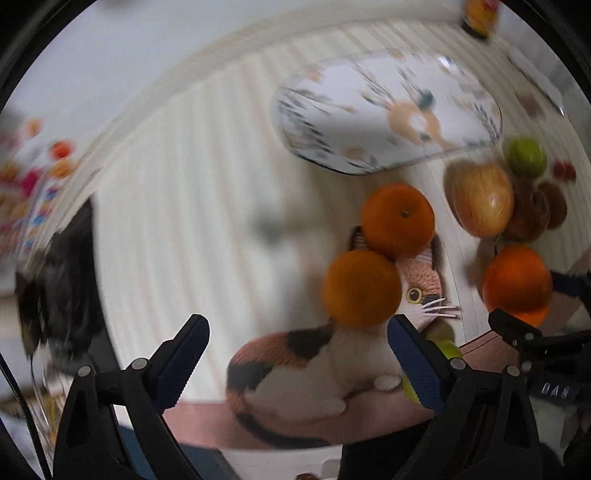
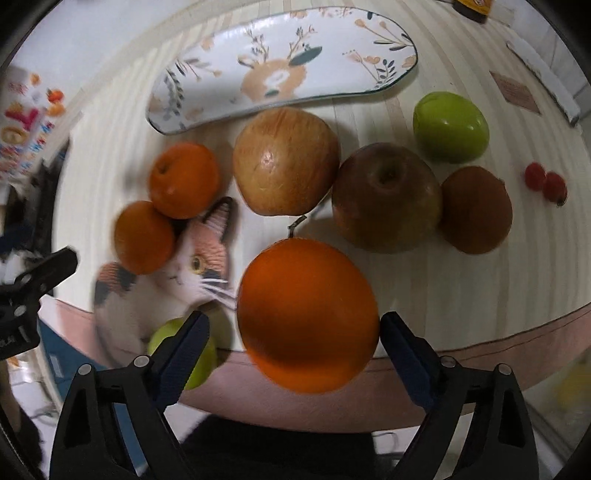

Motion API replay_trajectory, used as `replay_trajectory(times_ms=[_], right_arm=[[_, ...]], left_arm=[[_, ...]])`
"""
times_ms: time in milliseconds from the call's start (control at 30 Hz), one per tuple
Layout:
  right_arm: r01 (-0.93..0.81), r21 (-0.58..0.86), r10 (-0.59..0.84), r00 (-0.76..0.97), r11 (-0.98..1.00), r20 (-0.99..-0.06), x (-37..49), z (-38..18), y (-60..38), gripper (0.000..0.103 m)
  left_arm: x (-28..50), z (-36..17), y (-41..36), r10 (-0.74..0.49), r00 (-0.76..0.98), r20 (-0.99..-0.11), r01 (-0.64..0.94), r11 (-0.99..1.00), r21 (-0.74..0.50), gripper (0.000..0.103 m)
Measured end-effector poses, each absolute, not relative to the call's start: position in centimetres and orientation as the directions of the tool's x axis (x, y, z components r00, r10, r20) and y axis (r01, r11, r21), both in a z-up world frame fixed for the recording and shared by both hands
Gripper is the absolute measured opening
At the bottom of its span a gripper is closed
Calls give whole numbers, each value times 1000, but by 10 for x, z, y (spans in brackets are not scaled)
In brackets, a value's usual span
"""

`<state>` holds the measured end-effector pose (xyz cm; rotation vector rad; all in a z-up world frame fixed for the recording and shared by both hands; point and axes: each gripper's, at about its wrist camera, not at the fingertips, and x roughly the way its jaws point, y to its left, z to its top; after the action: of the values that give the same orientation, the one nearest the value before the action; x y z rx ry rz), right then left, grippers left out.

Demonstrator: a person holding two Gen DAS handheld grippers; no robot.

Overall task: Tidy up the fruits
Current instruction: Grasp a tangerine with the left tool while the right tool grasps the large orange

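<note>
**Hidden, cropped and blurred**

The left wrist view is smeared throughout: the floral plate [image 1: 388, 110] and the colourful packaging [image 1: 29, 184] at the left edge cannot be read. A green fruit [image 1: 448, 347] is mostly hidden behind one of the fingers [image 1: 417, 362]. In the right wrist view, a dark jar [image 2: 474, 9] is cropped by the top edge, the cat picture [image 2: 192, 273] is partly covered by two small oranges [image 2: 144, 236], and a yellowish object [image 2: 576, 387] is too blurred to identify.

Soft, even lighting. Left wrist view motion-blurred throughout; right wrist view sharper, blurred at left. Fisheye distortion bends both edges.
</note>
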<state>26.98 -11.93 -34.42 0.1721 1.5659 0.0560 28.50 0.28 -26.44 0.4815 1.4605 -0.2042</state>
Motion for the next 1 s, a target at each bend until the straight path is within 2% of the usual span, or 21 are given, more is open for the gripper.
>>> replay_trajectory(times_ms=[67,267,333,500,567,733,1000], right_arm=[[62,100,101,-14,993,-995,272,-352,-115,83],[86,110,113,-31,990,-993,279,-362,-112,82],[83,107,111,-43,991,-993,282,-363,-111,83],[68,109,114,-77,992,-990,294,-378,-111,82],[74,127,133,-96,989,-986,295,-385,-110,82],[83,149,157,-93,985,-983,299,-388,-108,82],[140,212,227,-107,967,-968,302,-387,-123,82]], left_arm=[[291,-281,-4,145,80,-986,467,869,165,99],[297,-301,-17,89,24,-996,521,849,88,99],[297,-301,-20,79,18,-997,537,840,77,94],[296,-305,-20,20,-29,-999,532,847,1,67],[293,-307,-18,7,-40,-999,526,850,-15,60],[290,-317,-16,34,-35,-999,519,855,11,61],[287,-322,3,2,-52,-999,472,881,-22,60]])
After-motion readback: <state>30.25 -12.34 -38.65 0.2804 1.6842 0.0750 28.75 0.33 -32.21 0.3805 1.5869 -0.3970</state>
